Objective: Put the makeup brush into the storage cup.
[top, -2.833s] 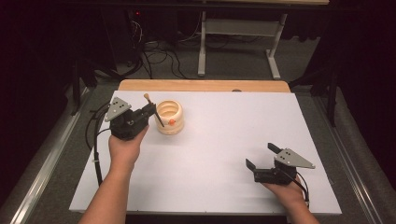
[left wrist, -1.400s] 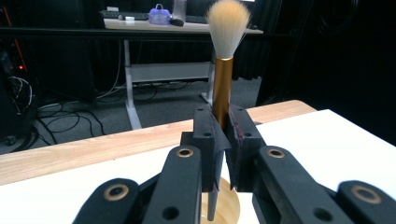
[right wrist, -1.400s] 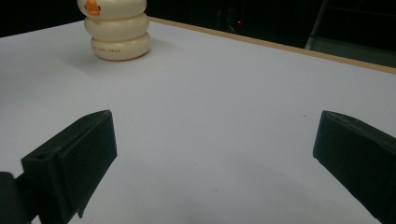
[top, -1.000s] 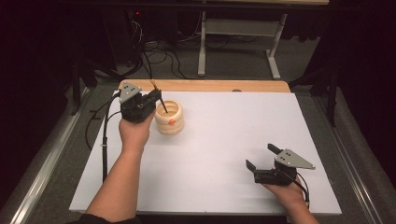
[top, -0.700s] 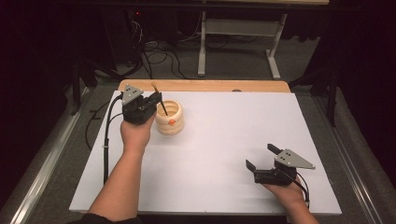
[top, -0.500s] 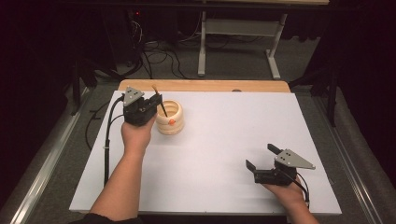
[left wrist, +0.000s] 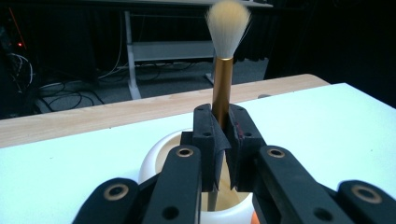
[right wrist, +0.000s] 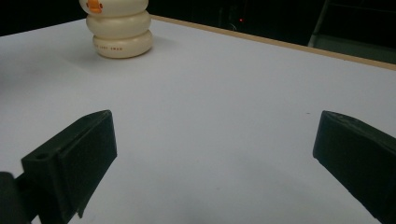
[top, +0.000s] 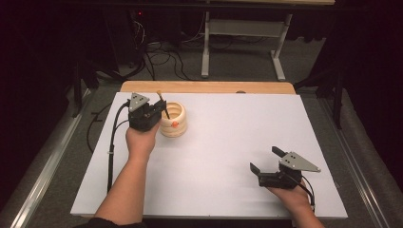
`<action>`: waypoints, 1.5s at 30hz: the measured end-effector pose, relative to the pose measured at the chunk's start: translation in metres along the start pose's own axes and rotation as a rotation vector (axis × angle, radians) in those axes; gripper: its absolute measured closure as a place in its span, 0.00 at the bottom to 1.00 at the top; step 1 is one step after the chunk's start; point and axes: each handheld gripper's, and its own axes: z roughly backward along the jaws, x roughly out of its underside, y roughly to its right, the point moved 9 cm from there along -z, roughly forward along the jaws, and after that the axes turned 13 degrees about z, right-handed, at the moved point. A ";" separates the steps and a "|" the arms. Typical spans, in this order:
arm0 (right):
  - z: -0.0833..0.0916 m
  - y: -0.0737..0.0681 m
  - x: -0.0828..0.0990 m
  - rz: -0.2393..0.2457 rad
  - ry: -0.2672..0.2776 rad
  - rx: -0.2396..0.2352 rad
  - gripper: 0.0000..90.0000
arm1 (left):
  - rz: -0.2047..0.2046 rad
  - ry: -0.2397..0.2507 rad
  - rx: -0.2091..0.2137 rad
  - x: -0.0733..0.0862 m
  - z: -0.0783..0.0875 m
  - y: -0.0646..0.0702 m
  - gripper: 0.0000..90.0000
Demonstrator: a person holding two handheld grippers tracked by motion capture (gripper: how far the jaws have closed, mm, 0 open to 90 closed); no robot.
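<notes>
A cream, ribbed round holder [top: 173, 120] with an orange mark stands at the table's far left; it also appears in the right gripper view as the holder [right wrist: 121, 29]. My left gripper [top: 159, 108] is shut on a makeup brush [left wrist: 223, 70] with a gold ferrule and pale bristles. The brush stands upright, bristles up, with its lower handle inside the holder [left wrist: 156, 161]. My right gripper [top: 267, 160] rests near the front right of the table, open, with nothing between its jaws.
A white sheet [top: 228, 142] covers the table, with a wooden edge strip [top: 209, 87] at the far side. Beyond it are a dark floor, cables [top: 161, 47] and a metal table frame [top: 247, 28].
My left gripper has moved from the holder's left side up over it, carrying the brush, and has lowered slightly in the last second. The right gripper has stayed still.
</notes>
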 end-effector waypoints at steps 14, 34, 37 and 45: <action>0.000 0.000 0.000 0.003 0.000 -0.002 0.01 | -0.003 -0.025 0.001 0.015 -0.005 0.000 0.92; -0.001 -0.001 0.001 -0.001 -0.003 -0.005 0.01 | -0.004 -0.041 -0.005 0.019 -0.008 -0.001 0.92; -0.001 -0.001 0.001 -0.001 -0.004 -0.008 0.01 | -0.007 -0.043 0.004 0.019 -0.009 0.000 0.73; -0.001 -0.001 0.001 0.002 -0.005 -0.008 0.01 | 0.004 -0.054 -0.070 0.019 -0.009 -0.007 0.03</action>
